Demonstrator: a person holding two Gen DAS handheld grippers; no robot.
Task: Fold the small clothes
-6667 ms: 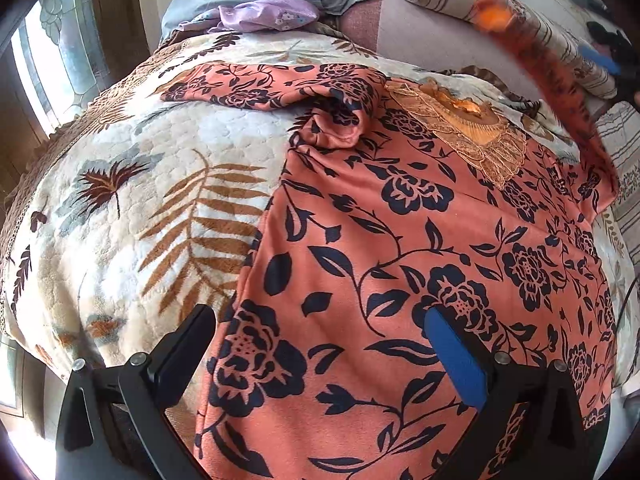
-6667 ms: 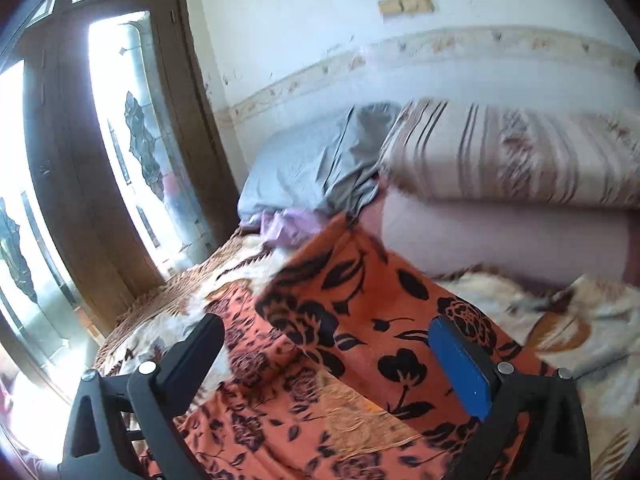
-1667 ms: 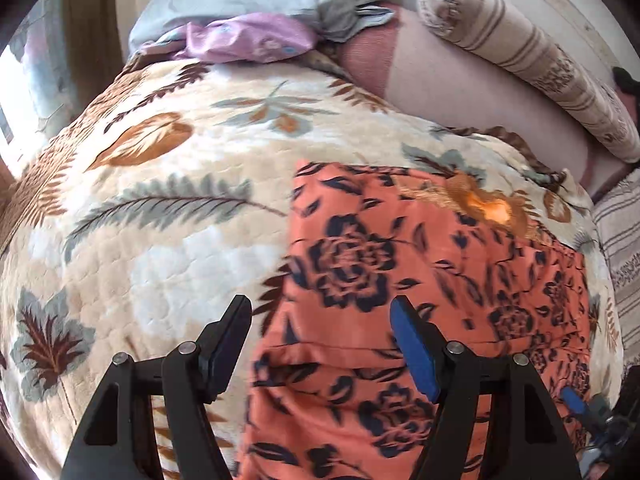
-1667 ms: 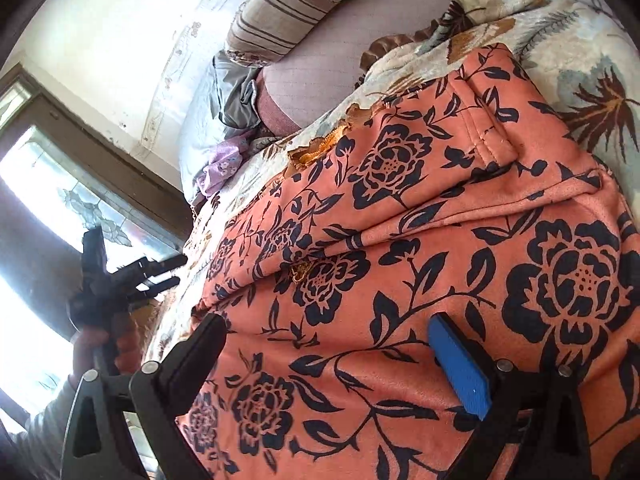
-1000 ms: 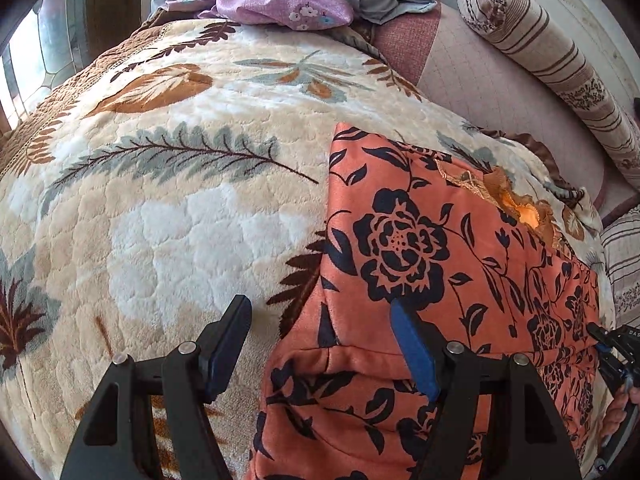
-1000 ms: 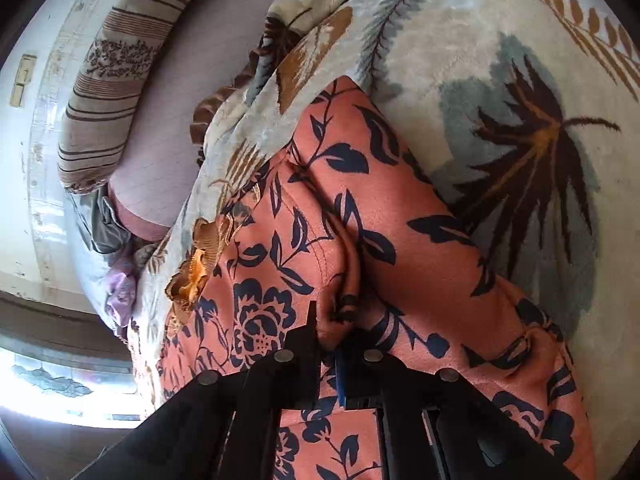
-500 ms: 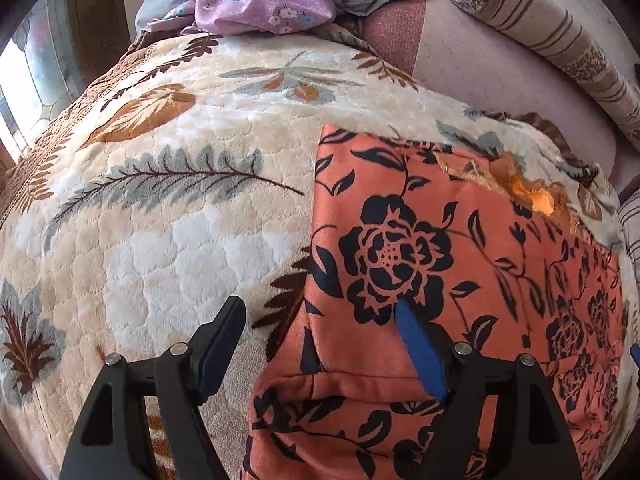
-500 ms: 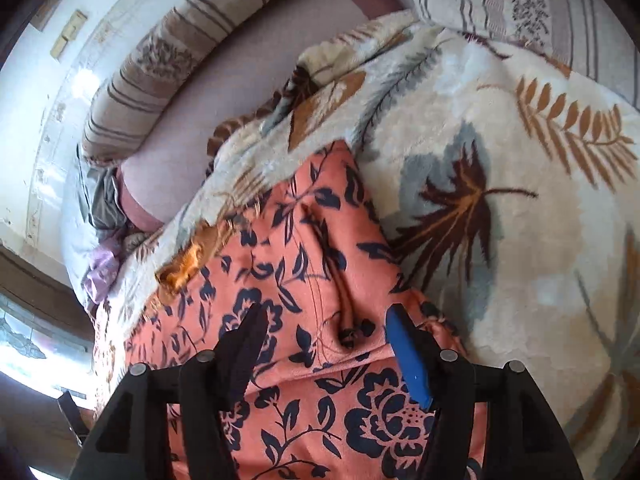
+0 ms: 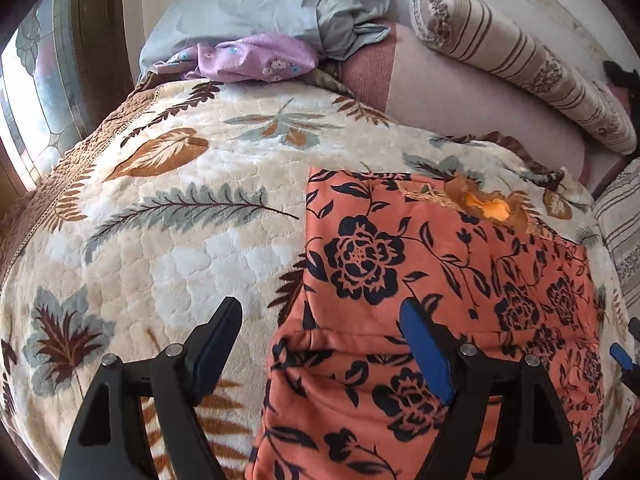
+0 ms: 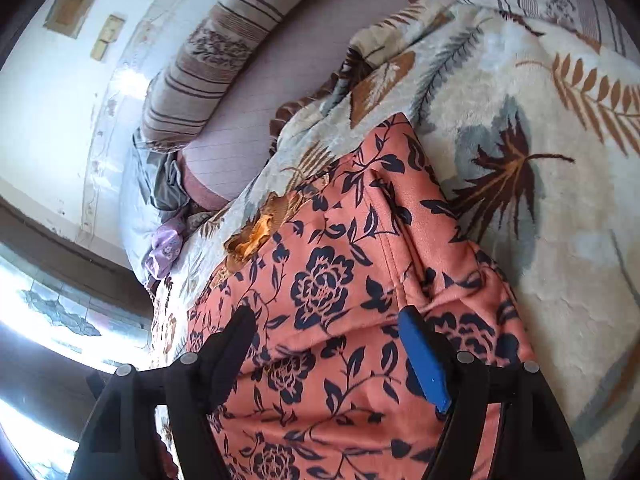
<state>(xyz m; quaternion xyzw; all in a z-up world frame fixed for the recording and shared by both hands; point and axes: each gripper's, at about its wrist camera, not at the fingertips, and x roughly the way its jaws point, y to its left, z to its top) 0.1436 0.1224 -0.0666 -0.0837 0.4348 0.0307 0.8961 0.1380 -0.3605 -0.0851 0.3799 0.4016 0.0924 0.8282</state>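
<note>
Orange floral garment lies flat on the leaf-print blanket, both sleeves folded in over the body, gold embroidered neckline at the far edge toward the striped bolster. At 6.7 s ago the left sleeve was spread out and the right sleeve was lifted mid-air; both are now laid down. Left gripper: jaws spread wide, pinching nothing, over the garment's left edge, barely changed from 0.5 s ago. Right gripper: jaws spread, empty, above the folded right sleeve; at 1.0 s ago it was pressed together on that fold, released by 0.5 s ago. Purple cloth sits beside the grey pillow.
</note>
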